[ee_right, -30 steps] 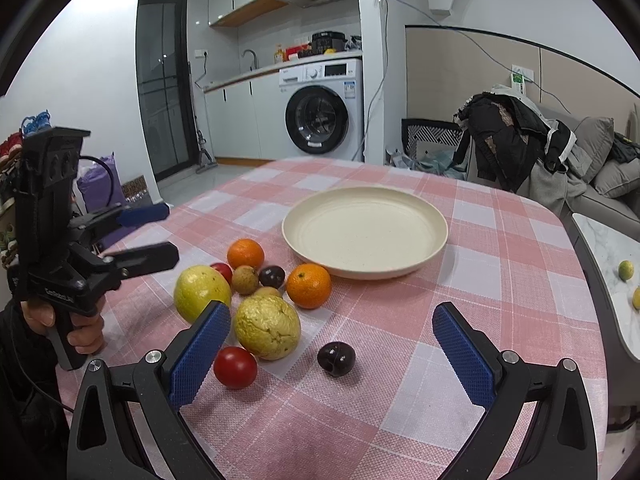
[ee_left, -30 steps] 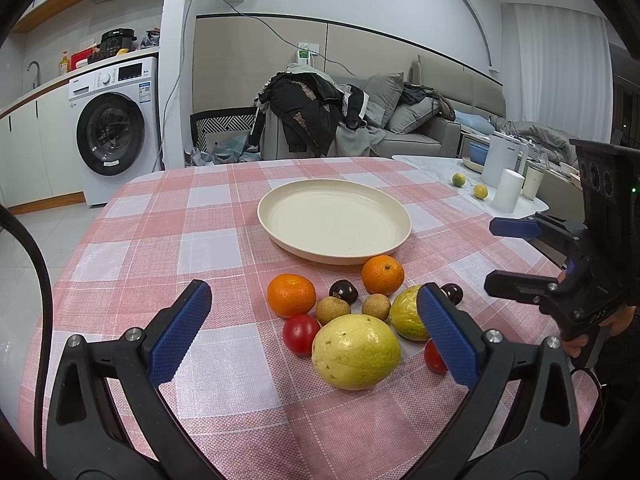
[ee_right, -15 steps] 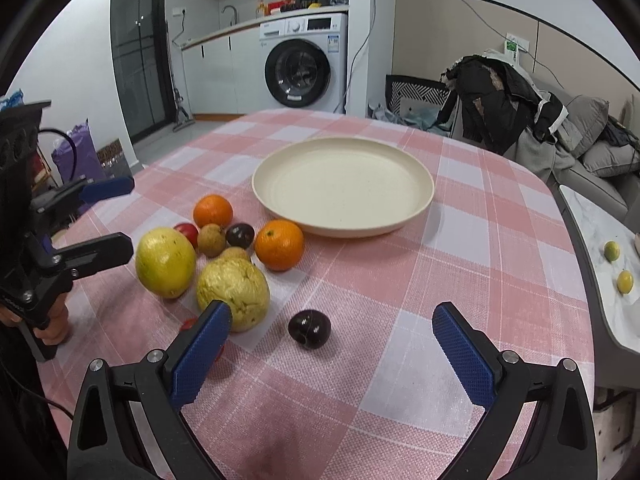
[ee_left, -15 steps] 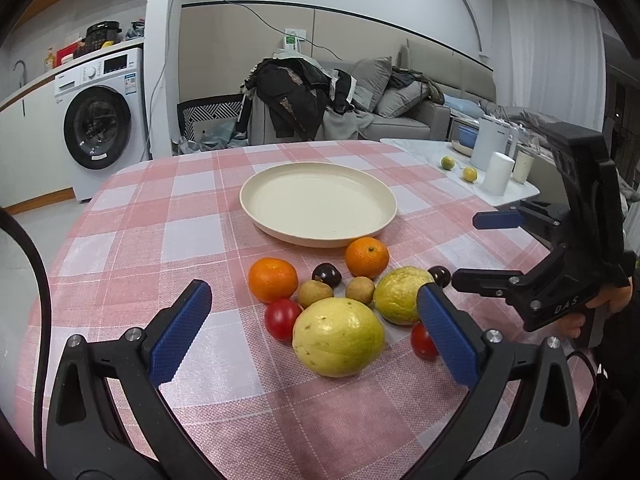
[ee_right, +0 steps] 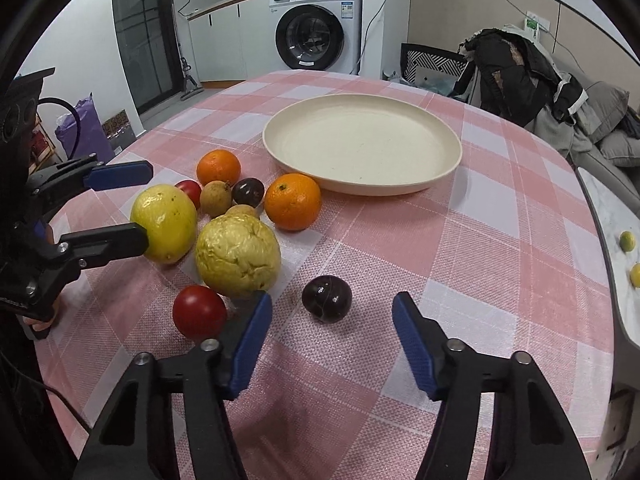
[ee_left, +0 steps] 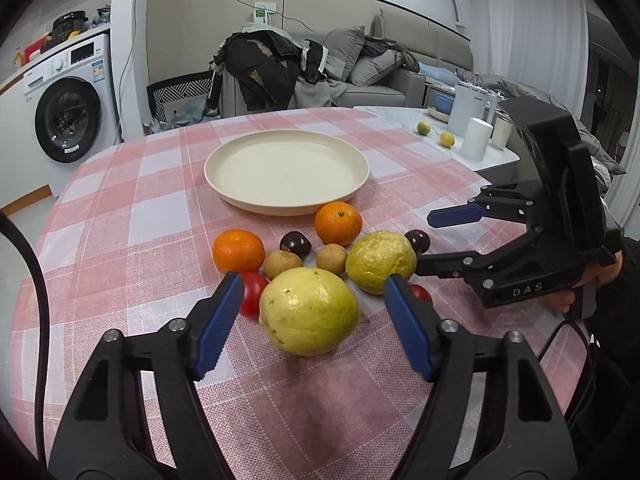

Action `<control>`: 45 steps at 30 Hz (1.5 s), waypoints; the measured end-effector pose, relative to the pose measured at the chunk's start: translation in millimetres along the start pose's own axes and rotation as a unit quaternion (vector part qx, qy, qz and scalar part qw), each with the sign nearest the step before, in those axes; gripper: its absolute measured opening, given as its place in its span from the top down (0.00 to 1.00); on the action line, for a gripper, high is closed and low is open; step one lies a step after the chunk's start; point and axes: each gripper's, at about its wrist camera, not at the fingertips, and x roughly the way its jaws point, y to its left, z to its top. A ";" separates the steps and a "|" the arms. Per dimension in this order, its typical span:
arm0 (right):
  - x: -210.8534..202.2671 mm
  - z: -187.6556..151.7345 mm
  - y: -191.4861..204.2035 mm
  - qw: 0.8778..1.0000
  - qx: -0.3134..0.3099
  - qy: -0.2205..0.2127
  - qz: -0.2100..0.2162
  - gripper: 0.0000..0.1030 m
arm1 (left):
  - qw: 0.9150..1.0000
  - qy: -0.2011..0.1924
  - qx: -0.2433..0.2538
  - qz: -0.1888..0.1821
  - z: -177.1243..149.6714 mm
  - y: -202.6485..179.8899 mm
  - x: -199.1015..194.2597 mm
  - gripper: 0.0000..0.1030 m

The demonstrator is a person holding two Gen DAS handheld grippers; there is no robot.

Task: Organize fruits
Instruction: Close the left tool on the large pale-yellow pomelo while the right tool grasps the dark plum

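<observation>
Your left gripper (ee_left: 312, 304) has come close around the yellow fruit (ee_left: 309, 311), jaws wide, holding nothing; right gripper (ee_right: 332, 330) also wide, empty, facing the dark plum (ee_right: 327, 298).

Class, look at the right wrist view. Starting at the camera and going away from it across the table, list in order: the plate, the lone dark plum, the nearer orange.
Near to far: lone dark plum → nearer orange → plate, which holds no fruit yet.
</observation>
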 end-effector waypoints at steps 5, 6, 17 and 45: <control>4.0 0.7 3.6 1.000 -0.004 0.006 0.003 0.50 | 1.000 0.023 -0.008 -0.006 -2.2 3.7 6.9 0.44; 3.7 0.8 4.6 1.000 -0.005 0.006 0.002 0.51 | 1.000 0.025 -0.010 -0.007 -2.5 4.6 7.2 0.44; 7.2 0.4 6.9 1.000 -0.012 0.008 0.004 0.53 | 0.999 0.046 -0.002 0.000 -2.2 3.6 15.4 0.44; -3.6 4.4 -1.0 1.000 0.005 -0.026 0.008 0.74 | 1.000 0.014 -0.013 -0.010 4.2 11.0 1.0 0.46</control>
